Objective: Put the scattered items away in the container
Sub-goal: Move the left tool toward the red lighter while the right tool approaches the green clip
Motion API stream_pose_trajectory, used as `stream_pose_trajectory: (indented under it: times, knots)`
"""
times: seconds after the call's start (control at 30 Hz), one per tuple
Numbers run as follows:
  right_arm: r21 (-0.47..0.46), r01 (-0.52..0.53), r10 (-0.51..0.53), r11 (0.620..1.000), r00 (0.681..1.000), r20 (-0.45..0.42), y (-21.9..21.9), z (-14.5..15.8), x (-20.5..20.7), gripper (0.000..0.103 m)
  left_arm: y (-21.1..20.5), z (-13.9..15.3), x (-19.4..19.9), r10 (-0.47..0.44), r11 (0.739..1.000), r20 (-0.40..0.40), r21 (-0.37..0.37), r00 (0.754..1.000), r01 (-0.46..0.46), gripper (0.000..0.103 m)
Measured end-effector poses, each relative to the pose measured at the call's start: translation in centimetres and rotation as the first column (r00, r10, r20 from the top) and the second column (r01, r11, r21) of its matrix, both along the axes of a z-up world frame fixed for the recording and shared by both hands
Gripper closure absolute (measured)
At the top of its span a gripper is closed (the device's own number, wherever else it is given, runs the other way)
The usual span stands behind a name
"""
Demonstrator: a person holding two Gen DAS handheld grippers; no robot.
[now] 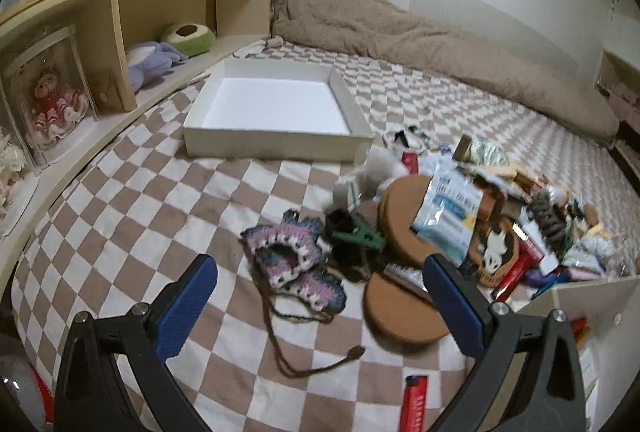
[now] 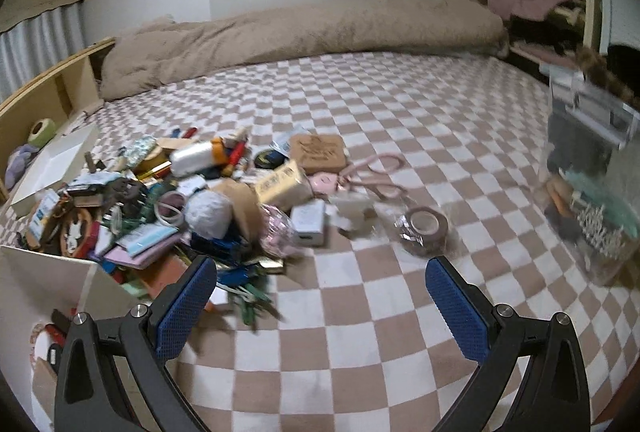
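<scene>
Currently, left gripper (image 1: 320,280): held wide, empty.
Right gripper (image 2: 322,282): held wide, empty, over bare checkered bedspread (image 2: 360,352).
Crocheted piece (image 1: 290,256): just ahead between left jaws, nearest.
White box (image 1: 276,141): empty, beyond, slightly left.

Showing matt white cardboard box (image 1: 276,135), soft checked cloth bedspread (image 1: 160,216), woolly crocheted purple piece (image 1: 288,256), glossy plastic packet (image 1: 448,211), fuzzy beige blanket (image 2: 304,35).
</scene>
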State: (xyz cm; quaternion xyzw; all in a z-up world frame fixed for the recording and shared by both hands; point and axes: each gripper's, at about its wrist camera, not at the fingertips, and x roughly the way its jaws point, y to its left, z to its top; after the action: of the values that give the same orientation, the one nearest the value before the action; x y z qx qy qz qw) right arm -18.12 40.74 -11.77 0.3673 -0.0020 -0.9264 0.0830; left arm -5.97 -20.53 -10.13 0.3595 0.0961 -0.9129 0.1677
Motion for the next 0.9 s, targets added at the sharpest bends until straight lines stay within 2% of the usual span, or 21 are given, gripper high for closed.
stream_pose_trajectory:
  times: [0.1, 0.2, 0.37, 0.53, 0.63, 0.77, 0.9]
  knots:
    - [0.009, 0.003, -0.003, 1.000, 1.000, 0.019, 0.0, -1.0, -0.2, 0.000, 0.1, -1.1, 0.2, -0.019, 1.000, 0.058, -0.011, 0.998, 0.019, 0.000]
    - [0.020, 0.000, -0.001, 1.000, 0.999, 0.041, -0.1, -1.9, -0.3, 0.000, 0.5, -2.3, 0.4, -0.059, 0.998, 0.122, 0.012, 0.991, 0.058, 0.000]
    - [0.032, -0.007, 0.005, 0.999, 0.998, 0.068, -0.3, -3.0, -0.4, 0.000, 2.1, -4.6, 0.9, -0.122, 0.992, 0.237, 0.000, 0.964, 0.126, 0.000]
    - [0.028, -0.007, 0.004, 1.000, 0.996, 0.093, -0.3, -3.6, -0.5, 0.000, 3.7, -7.2, 1.2, -0.260, 0.965, 0.332, 0.061, 0.907, 0.254, 0.000]
    - [0.027, -0.002, -0.001, 1.000, 0.995, 0.104, 0.0, -3.9, -0.6, 0.000, 4.7, -7.9, 1.3, -0.300, 0.950, 0.369, 0.037, 0.880, 0.309, 0.000]
    - [0.033, 0.000, -0.004, 0.999, 0.992, 0.124, 0.0, -4.6, -0.9, 0.000, 6.2, -8.5, 1.3, -0.393, 0.914, 0.377, 0.064, 0.839, 0.400, 0.000]
    - [0.029, -0.029, 0.024, 0.999, 0.988, 0.154, -0.8, -5.3, -1.2, 0.000, 8.0, -9.3, 1.3, -0.433, 0.884, 0.424, 0.025, 0.796, 0.468, 0.000]
